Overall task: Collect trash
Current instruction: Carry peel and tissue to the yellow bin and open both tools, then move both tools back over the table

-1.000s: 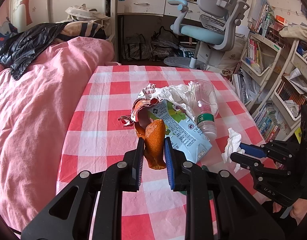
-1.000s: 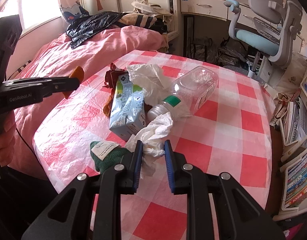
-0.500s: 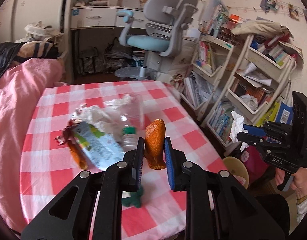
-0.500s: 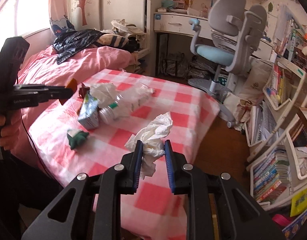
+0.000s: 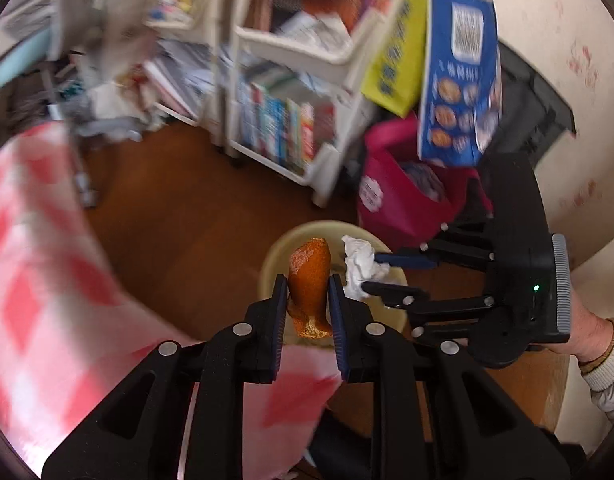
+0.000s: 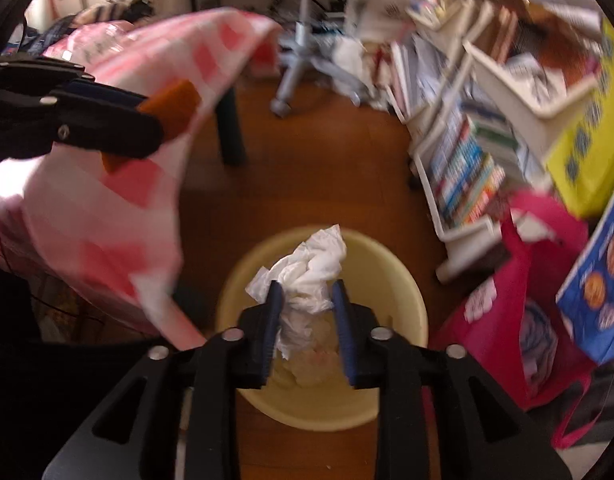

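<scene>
Right wrist view, nearest first: the right tool (image 6: 307, 308) is being held pointing down over a pale yellow round plastic bin (image 6: 403, 280) on the brown wooden floor (image 6: 307, 168). A crumpled white tissue (image 6: 307, 276) is being seen between its blue-padded fingers (image 6: 271, 320), with a clear gap on the right-hand side. The jaws have just been opening, so the tissue is judged to be in release, touched on one side only and no longer pinched. A second ago it was being clamped above the pink-and-white checked tabletop (image 6: 107, 208); now it is being hung directly above the bin mouth.

Left wrist view: the left tool (image 5: 307, 304) is being kept clamped on an orange, drumstick-shaped piece of peel (image 5: 310, 280), which is being held over the near edge of the same bin (image 5: 271, 264). Its jaws have been easing apart only slightly, and both pads are being pressed against the peel. Both pieces have been carried off the tabletop to the bin; only the drop is judged outstanding.

Differences between views: old scraps inside the bin are being shown only by the right camera. The person's hand (image 5: 587, 332) behind the right tool (image 5: 371, 272) is being shown only by the left camera. Farther off, the white bookshelves (image 6: 487, 168) are being blurred.
</scene>
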### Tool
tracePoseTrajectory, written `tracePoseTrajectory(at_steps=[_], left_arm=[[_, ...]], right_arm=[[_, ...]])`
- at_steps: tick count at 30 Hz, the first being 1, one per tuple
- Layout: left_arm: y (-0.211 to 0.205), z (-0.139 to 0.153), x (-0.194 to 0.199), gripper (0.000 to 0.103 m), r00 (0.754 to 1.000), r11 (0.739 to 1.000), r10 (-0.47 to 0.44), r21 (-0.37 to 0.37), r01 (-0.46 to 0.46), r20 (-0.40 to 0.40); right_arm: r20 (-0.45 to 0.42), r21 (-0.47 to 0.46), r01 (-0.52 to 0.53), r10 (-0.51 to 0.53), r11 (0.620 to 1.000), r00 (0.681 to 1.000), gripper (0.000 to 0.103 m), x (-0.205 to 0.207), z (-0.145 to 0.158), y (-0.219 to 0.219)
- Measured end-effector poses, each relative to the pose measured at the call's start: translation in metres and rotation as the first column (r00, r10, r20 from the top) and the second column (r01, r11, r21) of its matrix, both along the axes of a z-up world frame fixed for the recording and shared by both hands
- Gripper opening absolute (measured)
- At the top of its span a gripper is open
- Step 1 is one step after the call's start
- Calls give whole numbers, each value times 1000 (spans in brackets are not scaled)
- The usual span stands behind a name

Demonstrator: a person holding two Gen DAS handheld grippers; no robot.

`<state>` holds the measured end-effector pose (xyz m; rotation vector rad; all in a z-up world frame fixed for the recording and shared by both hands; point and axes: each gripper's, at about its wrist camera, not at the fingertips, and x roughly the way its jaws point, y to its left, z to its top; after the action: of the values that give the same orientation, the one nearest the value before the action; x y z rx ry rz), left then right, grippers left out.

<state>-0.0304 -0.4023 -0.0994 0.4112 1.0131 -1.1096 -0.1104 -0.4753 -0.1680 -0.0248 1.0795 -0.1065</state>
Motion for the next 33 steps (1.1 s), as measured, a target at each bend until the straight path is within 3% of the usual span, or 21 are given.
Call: tracePoseTrajectory(at_steps=[1,3,5,6,11,16,21,24,26,30,32,33], left_arm=[[-17,-12,-4,26,1000,999,-13,33,14,-9],[-35,-27,-11,45,1000,997,-2,81,1,10],[-38,-26,-15,52,1000,997,12,75,-14,28],[-35,-23,-15,58,999,997,24,71,-27,44],[25,7,-2,68,976,984,172,23,-176,131],[110,48,12,78,910,935,353,-51,-351,217],[212,90,25,86,806,856,515,-119,-503,292],[274,106,33,88,722,785,615,-158,-599,317],[319,108,43,88,653,716,692,-173,-677,308],[397,91,64,88,488,524,846,-166,-835,216],[429,79,75,88,395,416,902,-102,-904,175],[439,77,79,88,372,386,918,-95,-917,141]], right_arm=[[-21,10,18,-18,1000,1000,45,-3,-6,-7],[-28,12,54,-54,998,998,49,-11,-12,-19],[-21,21,89,-89,996,996,50,-20,-12,-30],[-11,30,106,-106,994,994,51,-23,-9,-34],[103,74,118,-125,990,987,53,-23,24,-28],[265,68,14,-32,998,964,62,5,88,19],[399,16,-151,132,988,907,71,43,154,93],[453,22,-247,211,969,866,77,61,184,140],[477,59,-302,239,951,846,77,75,194,170],[503,153,-341,224,927,835,77,92,179,216],[439,197,-351,238,915,867,77,100,158,233],[409,180,-363,266,914,873,74,107,155,241]])
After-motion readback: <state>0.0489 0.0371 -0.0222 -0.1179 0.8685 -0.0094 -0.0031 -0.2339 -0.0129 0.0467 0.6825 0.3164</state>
